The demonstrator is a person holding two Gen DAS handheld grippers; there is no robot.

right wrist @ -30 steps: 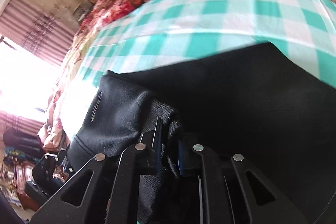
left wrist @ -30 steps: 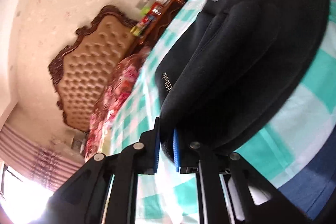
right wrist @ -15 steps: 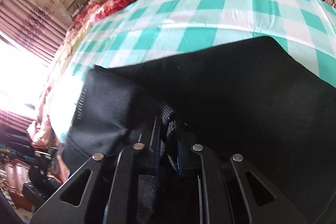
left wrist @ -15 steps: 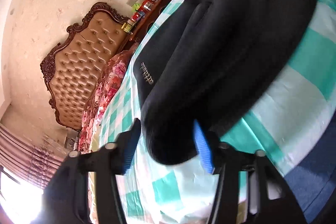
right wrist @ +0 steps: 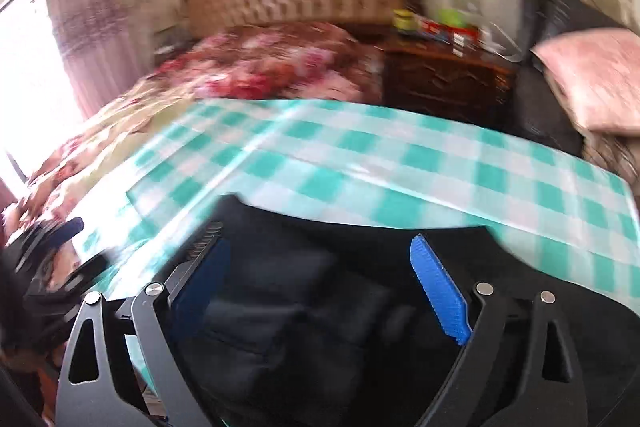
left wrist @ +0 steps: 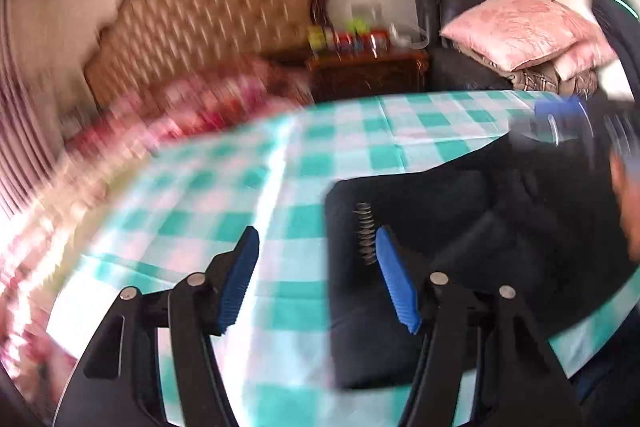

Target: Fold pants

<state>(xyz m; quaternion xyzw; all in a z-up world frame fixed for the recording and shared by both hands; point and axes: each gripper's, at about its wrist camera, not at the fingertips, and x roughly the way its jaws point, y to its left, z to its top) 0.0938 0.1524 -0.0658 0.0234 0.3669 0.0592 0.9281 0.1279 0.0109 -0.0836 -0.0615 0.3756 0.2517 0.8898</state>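
The folded black pants lie on the checked counter just right of my left tool, whose half-spread jaws are closing on nothing, and directly under my right tool, whose jaws are opening wide, empty above the cloth.

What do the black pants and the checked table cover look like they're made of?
Black pants: soft, matte knit or fleece, probably; they slump in thick rounded folds without shine. Checked table cover: likely plastic or oilcloth; smooth, with bright glare streaks along its creases. Blur leaves both uncertain.
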